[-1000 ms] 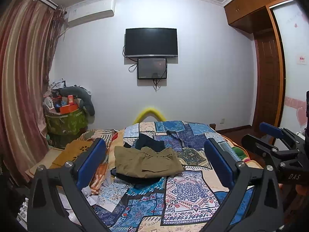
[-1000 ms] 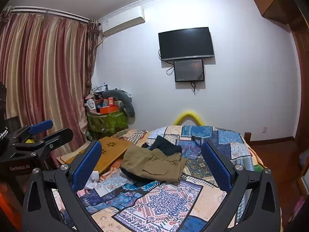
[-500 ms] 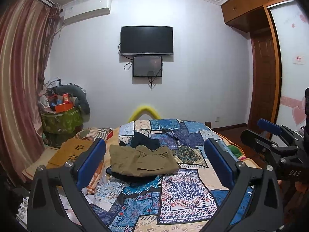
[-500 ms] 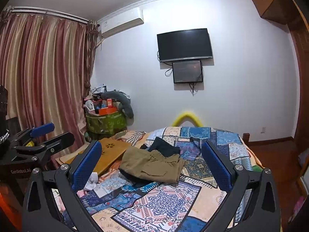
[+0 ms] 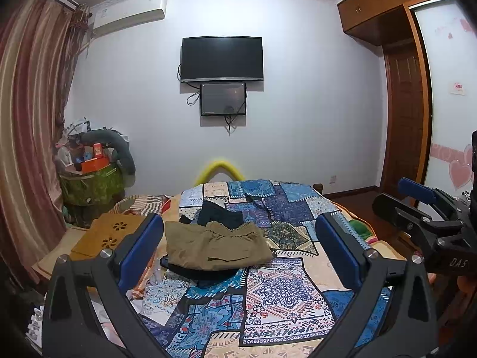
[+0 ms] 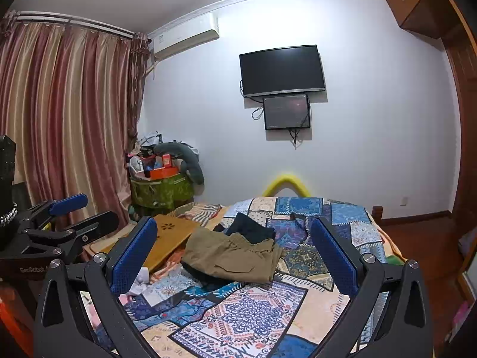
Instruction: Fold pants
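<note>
- Olive-khaki cotton pants (image 5: 216,246), already doubled into a neat rectangle, lie on the patchwork quilt of blue, cream and orange (image 5: 280,292), waistband at the end towards the wall.
- A dark navy garment (image 5: 219,214) pokes out from under the pants on the wall side, and more dark cloth shows under their near edge.
- Left gripper (image 5: 238,253) hangs well short of the pants, blue-padded fingers spread wide, nothing between them.
- Right gripper (image 6: 235,256) is the same story: wide open, empty, well back from the pants.
- Judging by that tidy shape, the folding looks done or nearly so, with both tools clear.
- If another fold is wanted, both grippers must come down to the pants' near edge, pinch only the khaki layer and carry it towards the waistband, leaving the dark cloth behind.
</note>
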